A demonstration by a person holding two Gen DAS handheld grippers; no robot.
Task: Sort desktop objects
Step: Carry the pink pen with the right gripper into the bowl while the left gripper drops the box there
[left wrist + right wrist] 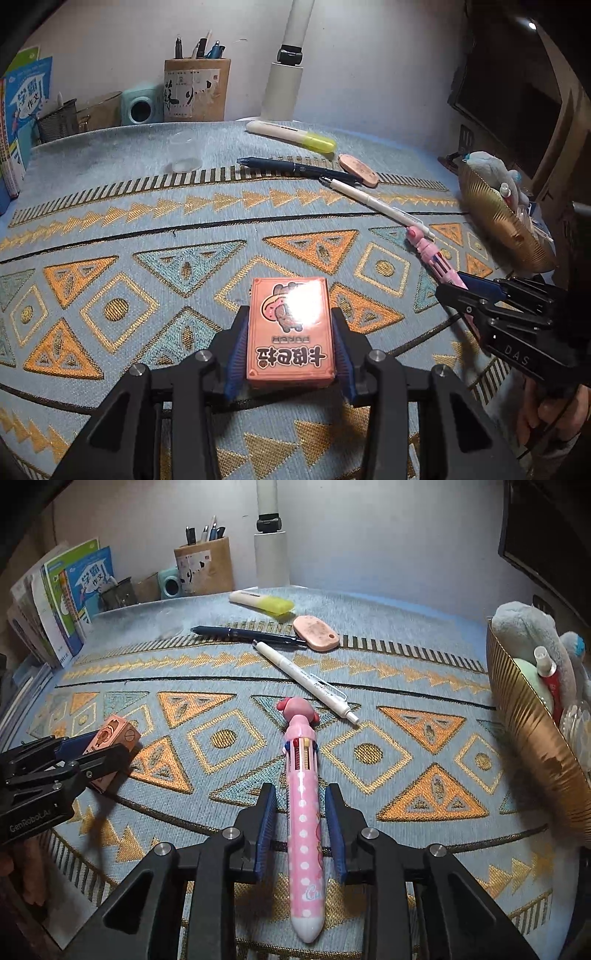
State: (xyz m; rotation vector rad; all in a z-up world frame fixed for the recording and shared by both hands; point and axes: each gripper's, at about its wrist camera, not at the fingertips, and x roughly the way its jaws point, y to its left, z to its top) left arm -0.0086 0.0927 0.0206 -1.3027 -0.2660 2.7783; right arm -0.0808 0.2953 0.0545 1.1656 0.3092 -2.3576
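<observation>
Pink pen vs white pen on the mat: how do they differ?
The pink pen is fat, polka-dotted, with a cartoon head on top; the white pen is slim and plain with a clip. The pink pen lies between the right gripper's open fingers; the white pen lies farther back, untouched and slanted. Both lie flat on the mat.

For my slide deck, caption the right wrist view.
Open right gripper straddles a pink multicolour pen lying on the patterned mat.

Three loose pens: dark blue pen (pixel 247 634), white pen (pixel 306 681), pink multicolour pen (pixel 303 812). One highlighter (pixel 262 601), one eraser (pixel 316 627), one card box (pixel 290 332).
</observation>
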